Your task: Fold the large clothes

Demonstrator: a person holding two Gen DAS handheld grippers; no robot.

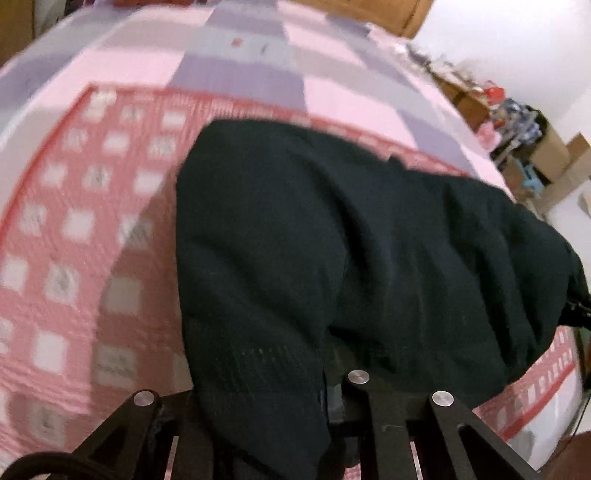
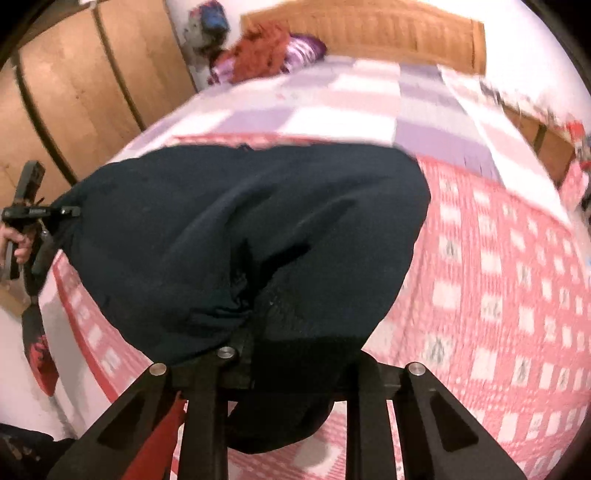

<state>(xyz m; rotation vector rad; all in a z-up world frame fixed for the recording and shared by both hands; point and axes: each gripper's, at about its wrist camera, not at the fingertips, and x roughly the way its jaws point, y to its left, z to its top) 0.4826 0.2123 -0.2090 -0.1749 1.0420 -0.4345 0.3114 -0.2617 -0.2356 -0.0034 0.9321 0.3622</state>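
A large black garment (image 1: 369, 240) hangs stretched between my two grippers above the bed; it also fills the middle of the right wrist view (image 2: 240, 229). My left gripper (image 1: 295, 384) is shut on one edge of the cloth, which drapes over and hides its fingertips. It also shows at the far left of the right wrist view (image 2: 70, 212), pinching the garment's corner. My right gripper (image 2: 288, 369) is shut on the opposite edge, its fingertips buried in bunched fabric.
A red and white checked blanket (image 2: 498, 295) lies over a pink and lilac checked sheet (image 1: 240, 55) on the bed. Wooden headboard (image 2: 369, 33), pillows (image 2: 295, 51), wooden wardrobe (image 2: 74, 92) at left. Cardboard boxes and clutter (image 1: 535, 147) stand on the floor at right.
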